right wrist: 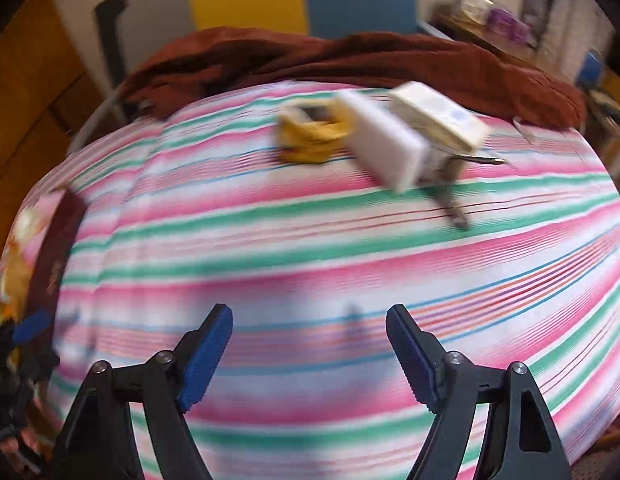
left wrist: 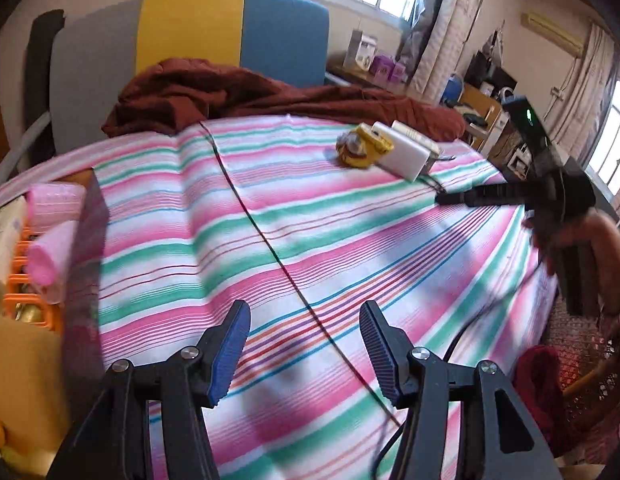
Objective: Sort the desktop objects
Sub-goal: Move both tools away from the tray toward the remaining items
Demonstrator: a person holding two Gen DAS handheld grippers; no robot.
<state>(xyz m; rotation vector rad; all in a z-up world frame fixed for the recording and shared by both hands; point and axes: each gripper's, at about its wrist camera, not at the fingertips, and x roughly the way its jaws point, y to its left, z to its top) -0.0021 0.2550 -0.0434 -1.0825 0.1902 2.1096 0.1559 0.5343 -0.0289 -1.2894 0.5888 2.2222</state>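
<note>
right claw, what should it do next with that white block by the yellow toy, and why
Probably ease the right claw forward toward the white block. Its jaws stand open and empty above the striped cloth, well short of the pile, and the block lies nearest, leaning against the yellow toy. The view is blurred, so approach slowly.

Ahead of both your grippers the striped cloth [left wrist: 310,216] lies bare through the middle of each frame. In the upper right a cluster blocks you: yellow toy [left wrist: 360,148], white block [left wrist: 402,152], cream box [right wrist: 438,116], touching. The orange basket [left wrist: 25,284] crowds the left edge, and the red blanket [left wrist: 237,96] walls the top.
</note>
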